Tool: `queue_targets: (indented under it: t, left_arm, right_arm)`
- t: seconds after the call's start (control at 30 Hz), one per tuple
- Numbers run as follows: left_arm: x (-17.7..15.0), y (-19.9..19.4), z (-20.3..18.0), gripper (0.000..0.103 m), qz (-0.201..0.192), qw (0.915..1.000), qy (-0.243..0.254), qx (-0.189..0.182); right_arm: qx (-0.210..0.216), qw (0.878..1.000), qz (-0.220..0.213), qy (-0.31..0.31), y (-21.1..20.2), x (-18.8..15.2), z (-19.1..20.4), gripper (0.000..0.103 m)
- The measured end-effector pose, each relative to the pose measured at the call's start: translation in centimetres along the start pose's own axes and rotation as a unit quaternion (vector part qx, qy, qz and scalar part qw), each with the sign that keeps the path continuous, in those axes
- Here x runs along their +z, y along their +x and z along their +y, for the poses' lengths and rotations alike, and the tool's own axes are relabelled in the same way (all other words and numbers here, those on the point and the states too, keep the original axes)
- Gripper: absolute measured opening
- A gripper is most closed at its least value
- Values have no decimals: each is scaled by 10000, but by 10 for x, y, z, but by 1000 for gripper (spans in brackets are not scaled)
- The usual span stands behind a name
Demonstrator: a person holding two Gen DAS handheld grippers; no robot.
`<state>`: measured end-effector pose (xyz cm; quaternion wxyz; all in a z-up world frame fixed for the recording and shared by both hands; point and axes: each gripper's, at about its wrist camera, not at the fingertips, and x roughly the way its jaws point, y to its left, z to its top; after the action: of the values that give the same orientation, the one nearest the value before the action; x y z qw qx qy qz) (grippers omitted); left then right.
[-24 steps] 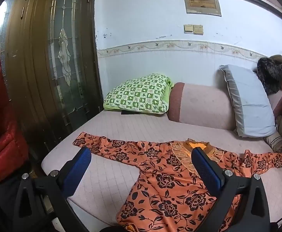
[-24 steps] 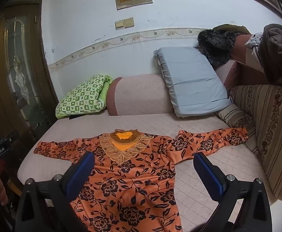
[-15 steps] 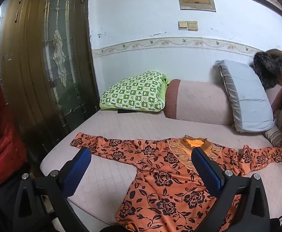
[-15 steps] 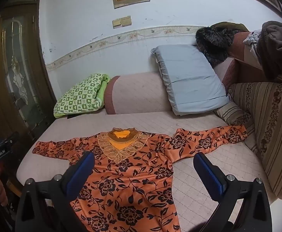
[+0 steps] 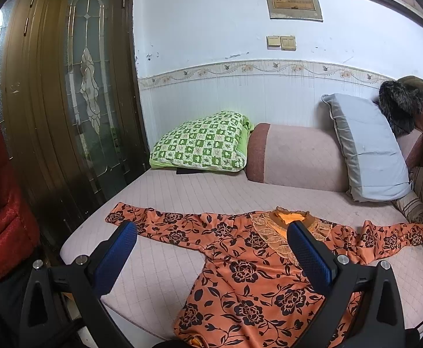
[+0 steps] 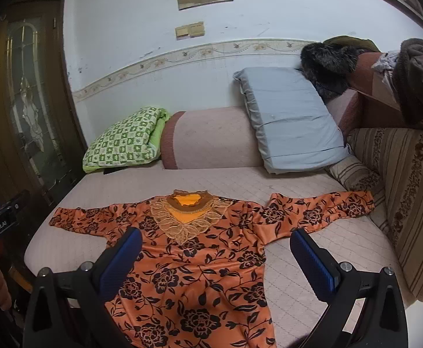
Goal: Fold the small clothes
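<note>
Both cameras drew back slightly; orange floral top (image 6: pixel 194 249) stays spread flat.

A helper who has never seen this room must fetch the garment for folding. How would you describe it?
On the pink quilted sofa seat, in front of the green checked pillow and the grey pillow, lies the top, flat with sleeves spread. It alone is orange with black flowers and a lace neckline.

The left gripper (image 5: pixel 211 249) hangs above the bed (image 5: pixel 211 191) with its blue pads (image 5: pixel 310 256) spread wide, touching nothing. The orange floral top (image 5: pixel 240 272) lies flat at five o'clock, sleeves outstretched. A green checked pillow (image 5: pixel 202 142) rests at twelve o'clock, a grey pillow (image 5: pixel 368 145) at two.
</note>
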<state>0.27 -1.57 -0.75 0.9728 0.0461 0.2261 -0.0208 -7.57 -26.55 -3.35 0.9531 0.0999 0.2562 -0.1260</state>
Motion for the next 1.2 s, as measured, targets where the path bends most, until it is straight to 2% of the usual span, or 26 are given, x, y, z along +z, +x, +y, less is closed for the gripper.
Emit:
queue_targets:
  t: [0.5, 1.2]
  left_arm:
    - [0, 0, 2, 103, 22, 9999, 10, -110]
    - [-7, 13, 0, 103, 163, 9998, 69, -135]
  right_arm:
    - [160, 9997, 17, -201, 5, 0, 28, 103]
    - [192, 9995, 104, -244, 14, -6, 33, 103]
